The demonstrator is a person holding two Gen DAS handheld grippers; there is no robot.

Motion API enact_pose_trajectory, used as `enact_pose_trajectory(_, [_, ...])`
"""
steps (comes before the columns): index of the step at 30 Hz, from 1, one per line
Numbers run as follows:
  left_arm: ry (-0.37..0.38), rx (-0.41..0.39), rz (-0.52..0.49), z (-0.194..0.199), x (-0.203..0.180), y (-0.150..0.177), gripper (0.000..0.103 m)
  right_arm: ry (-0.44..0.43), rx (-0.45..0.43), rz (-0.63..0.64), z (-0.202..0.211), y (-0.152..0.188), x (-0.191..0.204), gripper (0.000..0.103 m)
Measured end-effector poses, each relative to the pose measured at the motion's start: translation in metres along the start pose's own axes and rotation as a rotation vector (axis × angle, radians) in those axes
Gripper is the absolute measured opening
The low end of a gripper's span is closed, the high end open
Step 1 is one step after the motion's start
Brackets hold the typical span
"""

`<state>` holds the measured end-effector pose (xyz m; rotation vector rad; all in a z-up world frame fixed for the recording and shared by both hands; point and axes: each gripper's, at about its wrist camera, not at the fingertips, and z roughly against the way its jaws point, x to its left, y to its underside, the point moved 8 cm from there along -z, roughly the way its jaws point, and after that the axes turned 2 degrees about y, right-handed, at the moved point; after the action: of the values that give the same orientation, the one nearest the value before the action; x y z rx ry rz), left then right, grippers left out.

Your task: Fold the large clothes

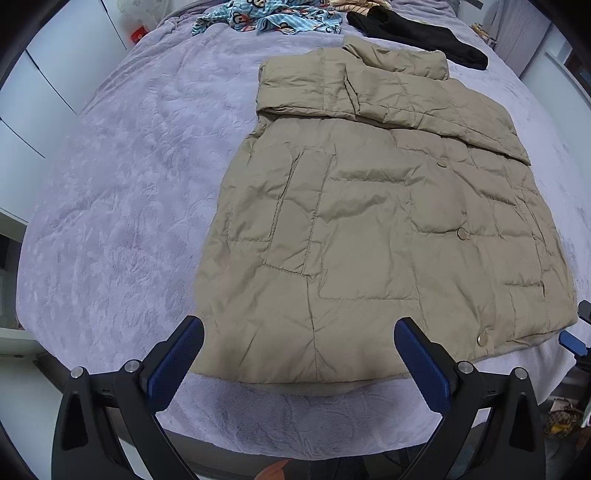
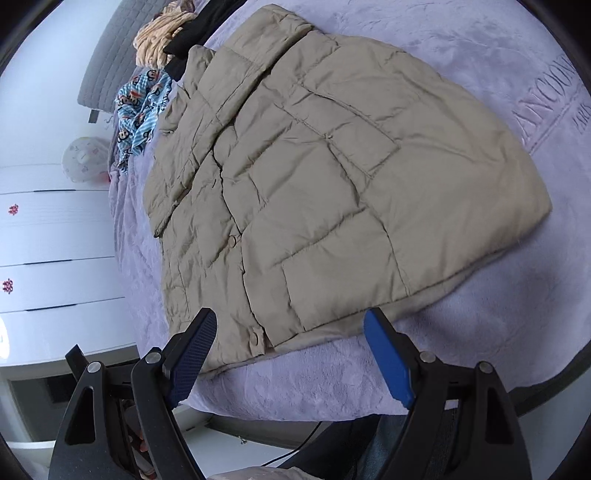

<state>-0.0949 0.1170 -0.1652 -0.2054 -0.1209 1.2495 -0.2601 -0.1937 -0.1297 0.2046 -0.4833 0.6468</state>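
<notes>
A tan quilted puffer jacket lies flat on the lilac bedspread, its sleeves folded in across the chest and its snap buttons facing up. My left gripper hangs open above the jacket's near hem, with nothing between its blue pads. In the right wrist view the same jacket runs diagonally away. My right gripper stands open over the hem corner by the lowest snap, and its pads touch nothing. A part of the right gripper shows at the right edge of the left wrist view.
A blue cartoon-print garment and a black garment lie at the far end of the bed, next to an orange-striped cloth. White drawers stand beside the bed. The near bed edge is just below both grippers.
</notes>
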Motion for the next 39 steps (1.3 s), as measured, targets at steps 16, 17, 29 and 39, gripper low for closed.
enact_pose_trajectory(16, [0.184,0.074,0.410,-0.027,0.057,0.061,0.103,0.022,0.054,-0.084,0.004,-0.010,-0.044,0.084])
enact_pose_trajectory(17, [0.207,0.076,0.451,-0.029,0.058,0.065,0.103,0.029,0.057,-0.100,0.003,-0.010,-0.050,0.084])
enact_pose_trajectory(29, [0.488,0.128,0.578,-0.078,0.028,0.060,0.103,-0.019,0.030,-0.322,-0.008,-0.014,-0.107,0.084])
enact_pose_trajectory(39, [0.558,0.093,0.540,-0.076,0.019,0.020,0.011,-0.195,-0.059,-0.460,-0.027,-0.041,-0.091,0.079])
